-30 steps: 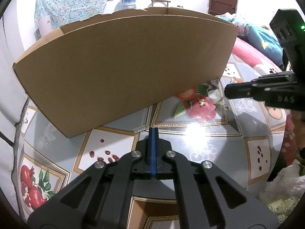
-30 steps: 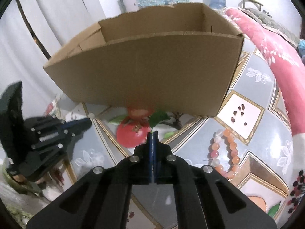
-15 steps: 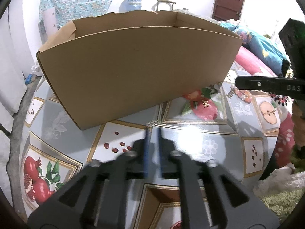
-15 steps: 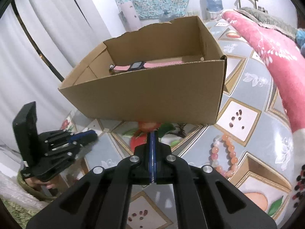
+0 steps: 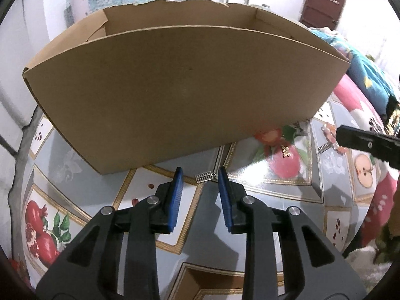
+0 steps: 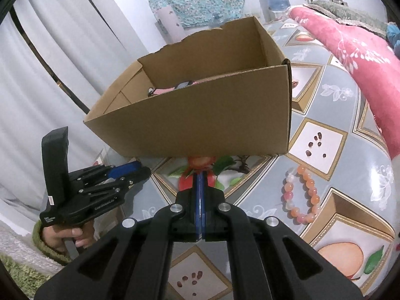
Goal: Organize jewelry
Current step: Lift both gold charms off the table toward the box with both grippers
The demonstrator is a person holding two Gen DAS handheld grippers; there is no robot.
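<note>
A brown cardboard box (image 5: pixel 185 87) stands on the fruit-patterned tablecloth (image 5: pixel 262 200). My left gripper (image 5: pixel 200 171) hovers in front of it, its jaws opening with nothing between the blue pads. A small silver charm (image 5: pixel 205 176) lies on the cloth just beyond its fingertips. A tiny gold piece (image 5: pixel 285 151) rests on a printed pomegranate further right. My right gripper (image 6: pixel 200 175) is shut and empty before the box (image 6: pixel 200 120), which holds a pink watch (image 6: pixel 172 88). An orange bead bracelet (image 6: pixel 300 195) lies to its right. The left gripper (image 6: pixel 142 170) shows at the left.
A pink flowered cushion (image 6: pixel 350 57) runs along the table's right side. White curtains (image 6: pixel 50 62) hang behind the box at left. A green rug (image 6: pixel 15 270) lies below the table's left edge. Another small silver piece (image 5: pixel 324 147) sits near the right gripper's tip (image 5: pixel 340 132).
My left gripper's jaws went from shut to parted, and it shifted so the silver charm lies just ahead of them. The right view rolled and now shows the watch inside the box.
</note>
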